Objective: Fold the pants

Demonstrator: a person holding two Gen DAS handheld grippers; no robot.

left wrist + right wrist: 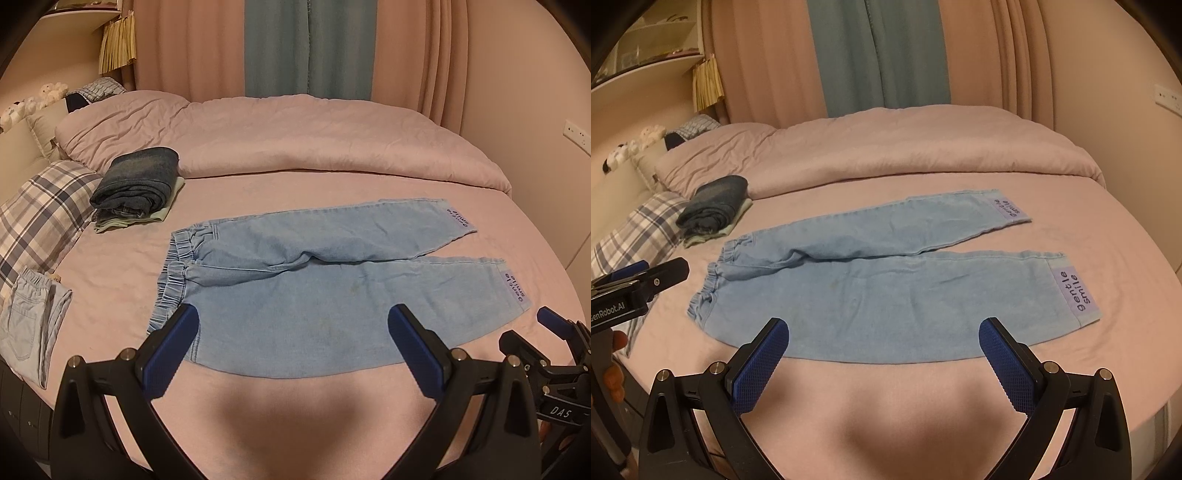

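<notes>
Pants [295,288] in pale blue denim lie flat and unfolded on the pink bed sheet [295,406], elastic waistband toward nine o'clock and both legs running out toward three o'clock. The legs part slightly near the cuffs, each cuff bearing a lilac "gentle smile" label [1075,291]. The nearer leg sits just beyond both tools.

The left gripper [291,354] hovers above the near edge of the pants, its blue-padded fingers [173,354] spread wide and holding nothing; the left pad overlaps the waistband corner in the left wrist view, though I cannot tell whether it touches the cloth. The right gripper [882,354] hangs likewise over the bare sheet at six o'clock of the pants, fingers [1008,365] splayed apart and empty, short of the fabric edge. Part of a hand [615,362] shows at the left edge of the right wrist view, beneath the other tool.

At ten o'clock from the pants, well apart, sits a stack of folded dark jeans [136,181] on a pale green garment [162,212]. A plaid pillow [40,218] lies at nine o'clock, and another pale denim piece [29,325] rests at the bed's near left edge. A rumpled pink duvet [295,136] is heaped at twelve o'clock, before pink and teal curtains [306,44]. Nothing lies on the pants or between them and the grippers.
</notes>
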